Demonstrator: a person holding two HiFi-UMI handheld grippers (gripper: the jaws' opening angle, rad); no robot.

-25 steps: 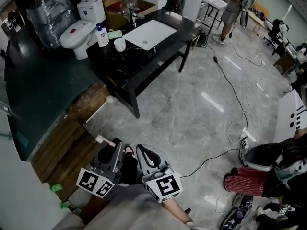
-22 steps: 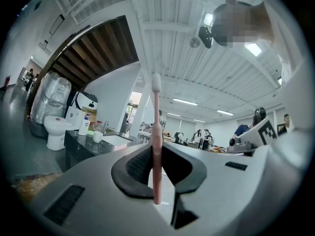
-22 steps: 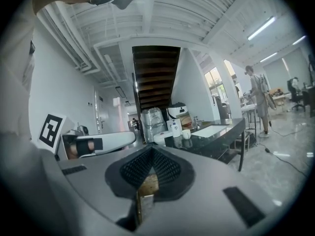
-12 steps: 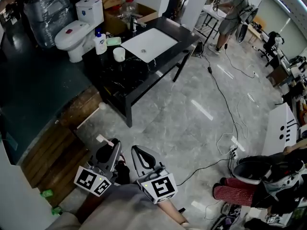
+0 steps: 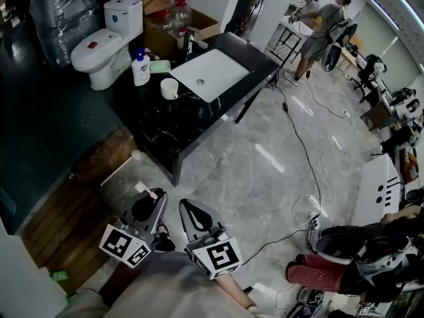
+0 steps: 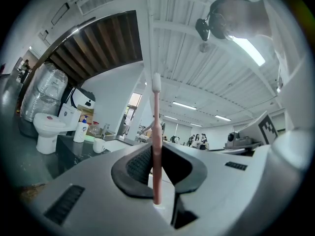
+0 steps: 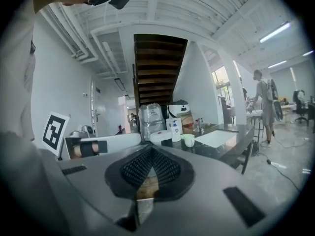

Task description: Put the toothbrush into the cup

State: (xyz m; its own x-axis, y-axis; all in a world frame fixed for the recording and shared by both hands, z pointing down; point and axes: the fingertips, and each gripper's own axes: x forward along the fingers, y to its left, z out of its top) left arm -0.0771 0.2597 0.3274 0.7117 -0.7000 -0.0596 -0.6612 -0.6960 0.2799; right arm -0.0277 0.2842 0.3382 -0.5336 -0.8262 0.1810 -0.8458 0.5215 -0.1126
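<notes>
A pink toothbrush (image 6: 156, 146) with a white head stands upright between the jaws of my left gripper (image 6: 155, 154), which is shut on it. In the head view the left gripper (image 5: 151, 201) hangs low over the grey floor, with the toothbrush (image 5: 144, 191) sticking out to its left. My right gripper (image 5: 189, 211) is beside it, shut, with nothing between its pads (image 7: 151, 151). The white cup (image 5: 169, 88) stands far ahead on the black counter (image 5: 165, 121). It also shows small in both gripper views, the cup (image 6: 99, 145) to the left and the cup (image 7: 188, 140) to the right.
On the counter are a white basin (image 5: 211, 73), a faucet (image 5: 189, 42), a soap bottle (image 5: 140, 69) and a green dish (image 5: 159, 65). A toilet (image 5: 99, 48) stands behind. Wooden steps (image 5: 59, 211) lie left. Cables (image 5: 301, 151) cross the floor. A person (image 5: 324, 25) stands far back.
Both grippers have travelled forward together toward the counter, which now sits lower and nearer in the head view. The toothbrush stays held in the left gripper.
</notes>
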